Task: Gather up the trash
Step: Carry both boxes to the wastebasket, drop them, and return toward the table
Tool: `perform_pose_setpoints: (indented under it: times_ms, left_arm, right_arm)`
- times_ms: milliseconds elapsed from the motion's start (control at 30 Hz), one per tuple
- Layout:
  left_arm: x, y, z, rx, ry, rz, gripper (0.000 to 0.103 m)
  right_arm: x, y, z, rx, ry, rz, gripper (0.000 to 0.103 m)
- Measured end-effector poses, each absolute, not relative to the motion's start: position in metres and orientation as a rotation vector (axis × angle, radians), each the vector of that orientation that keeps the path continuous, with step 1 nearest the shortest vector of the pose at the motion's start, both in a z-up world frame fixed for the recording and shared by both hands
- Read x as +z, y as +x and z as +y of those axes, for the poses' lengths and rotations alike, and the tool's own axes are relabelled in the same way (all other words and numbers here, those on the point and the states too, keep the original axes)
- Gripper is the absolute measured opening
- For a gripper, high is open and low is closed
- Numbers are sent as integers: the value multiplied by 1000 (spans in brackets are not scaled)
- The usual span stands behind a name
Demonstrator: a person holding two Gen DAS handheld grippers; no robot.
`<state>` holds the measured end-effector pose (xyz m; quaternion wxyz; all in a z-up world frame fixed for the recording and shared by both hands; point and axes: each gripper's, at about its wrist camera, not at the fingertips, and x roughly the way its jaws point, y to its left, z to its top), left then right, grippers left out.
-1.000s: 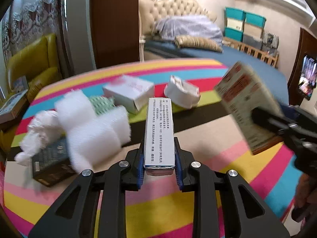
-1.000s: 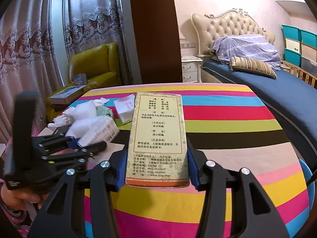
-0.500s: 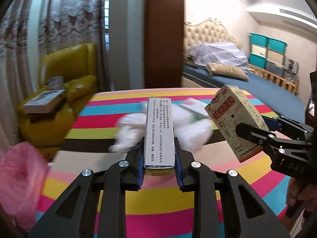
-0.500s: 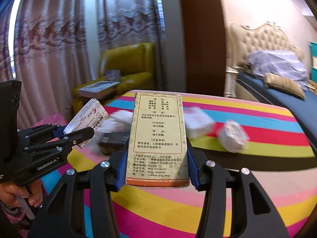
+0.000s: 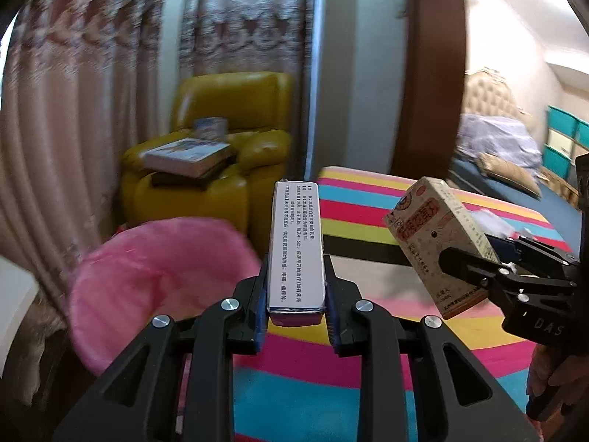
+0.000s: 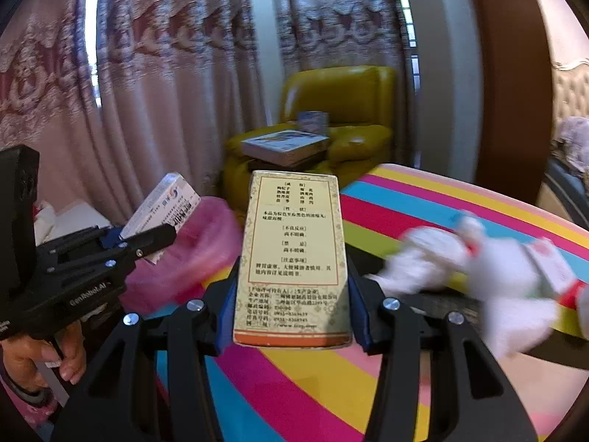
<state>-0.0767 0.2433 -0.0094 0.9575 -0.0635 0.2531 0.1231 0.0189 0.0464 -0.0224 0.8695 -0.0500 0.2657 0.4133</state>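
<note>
My left gripper (image 5: 296,280) is shut on a narrow white box (image 5: 296,235) printed with black text. It points over the table's left edge, just right of a pink bag-lined bin (image 5: 154,276). My right gripper (image 6: 292,291) is shut on a wider tan box (image 6: 292,250) with a red-framed label. In the left wrist view the right gripper (image 5: 467,269) hangs to the right with its tan box (image 5: 434,243) tilted. In the right wrist view the left gripper (image 6: 147,237) carries its white box (image 6: 163,208) in front of the pink bag (image 6: 195,254).
The striped tablecloth (image 6: 405,206) carries blurred white foam and paper trash (image 6: 460,269) at the right. A yellow armchair (image 5: 228,110) with stacked books (image 5: 187,154) stands behind the bin, before curtains. A hand (image 6: 40,357) grips the left tool's handle.
Both grippers have swung left, away from the trash pile on the table and toward the pink bin. The bin now looms large at the left. Both boxes stay clamped.
</note>
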Motion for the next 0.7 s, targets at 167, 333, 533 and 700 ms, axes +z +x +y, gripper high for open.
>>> perform_pose_setpoints:
  times_ms: [167,333,533,700]
  left_arm:
    - [-16,-89,299,328,-174,537,25]
    - [-27,-94,345,372,-225,544,25]
    - [-39,-97,379,407,-276,552,25]
    - [-51,-98,393,425,-314,560,25]
  right_arm:
    - [-19,21,111,944,-123,570,49]
    - [-20,22,168,999,-156,592,49]
    - [-25,20,204,1014,-176,607,49]
    - [-32,23,225,1021,-180,628,49]
